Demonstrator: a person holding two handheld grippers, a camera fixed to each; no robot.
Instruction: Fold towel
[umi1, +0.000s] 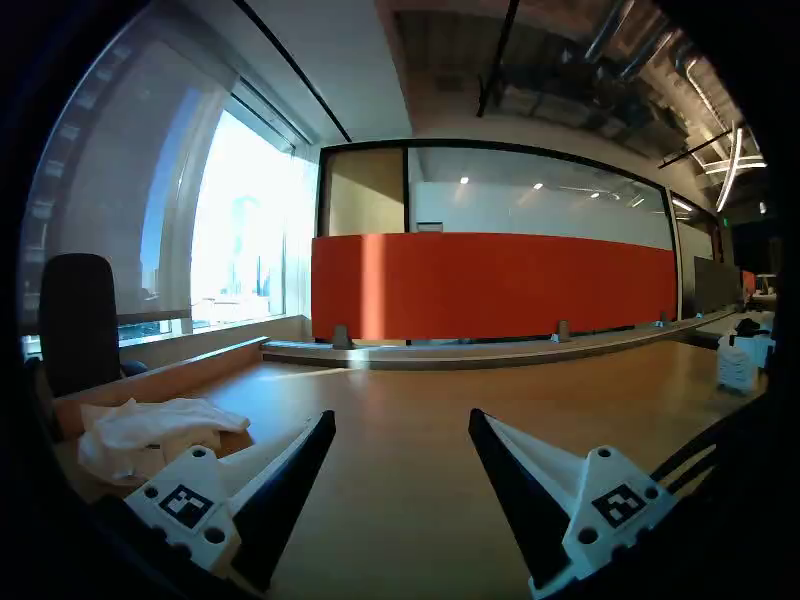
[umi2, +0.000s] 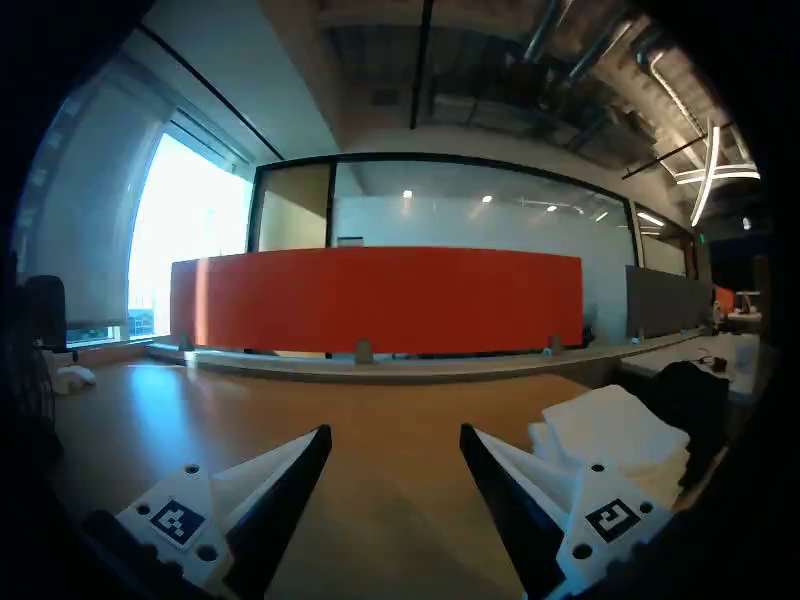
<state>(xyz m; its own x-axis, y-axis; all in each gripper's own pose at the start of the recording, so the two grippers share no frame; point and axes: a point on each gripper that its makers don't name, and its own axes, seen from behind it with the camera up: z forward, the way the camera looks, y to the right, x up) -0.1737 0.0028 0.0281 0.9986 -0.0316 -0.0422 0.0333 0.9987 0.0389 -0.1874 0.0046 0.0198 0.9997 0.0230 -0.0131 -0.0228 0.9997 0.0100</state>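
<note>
Beside the left claw (umi1: 401, 414) lies a crumpled white towel (umi1: 150, 430).

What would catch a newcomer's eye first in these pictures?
Probably the long orange partition across the far edge of the wooden desk, beside a bright window. Nearer, a crumpled white towel lies at the left of the left gripper view, and a stack of folded towels sits at the right of the right gripper view.
</note>
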